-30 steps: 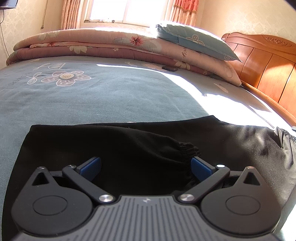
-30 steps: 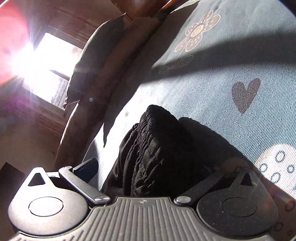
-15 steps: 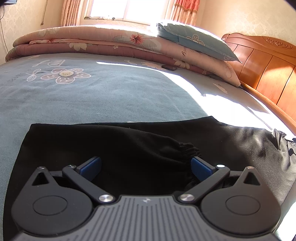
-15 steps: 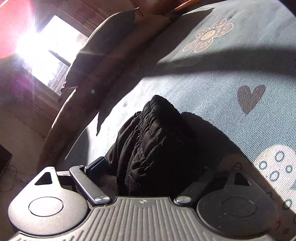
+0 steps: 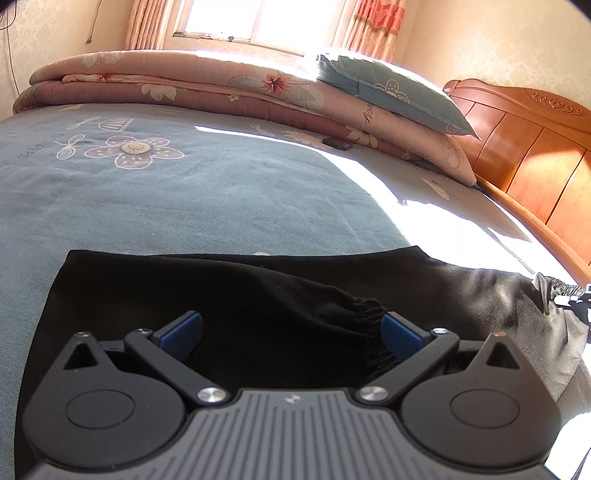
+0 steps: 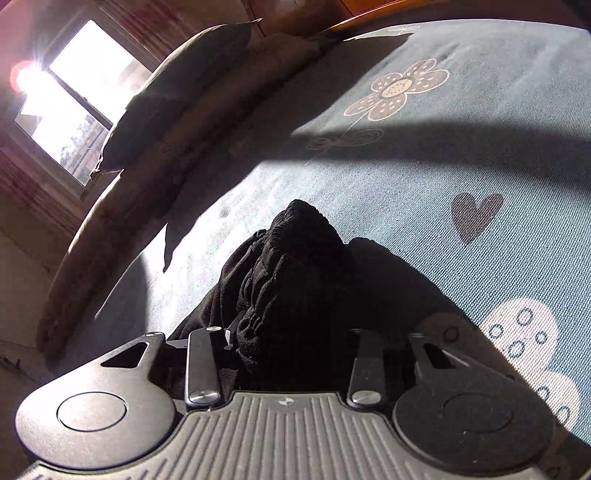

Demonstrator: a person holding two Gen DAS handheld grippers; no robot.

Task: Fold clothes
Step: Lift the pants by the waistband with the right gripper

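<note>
left hand-held gripper (image 5: 291, 328) wide open | right hand-held gripper (image 6: 291, 332) apparently clamping black garment (image 6: 295, 280)

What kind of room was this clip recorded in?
A bedroom, most likely: a bed with a wooden headboard, a folded quilt and pillow stacked on it, and a curtained window behind.

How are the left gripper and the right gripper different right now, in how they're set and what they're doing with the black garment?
The left gripper has its blue-padded fingers spread wide, while the right gripper has its arms drawn in around bunched fabric. The left gripper is open over the elastic cuff, gripping nothing; the right gripper is shut on the black garment at its gathered end. Both sit low over the same garment on the blue bedspread.
</note>
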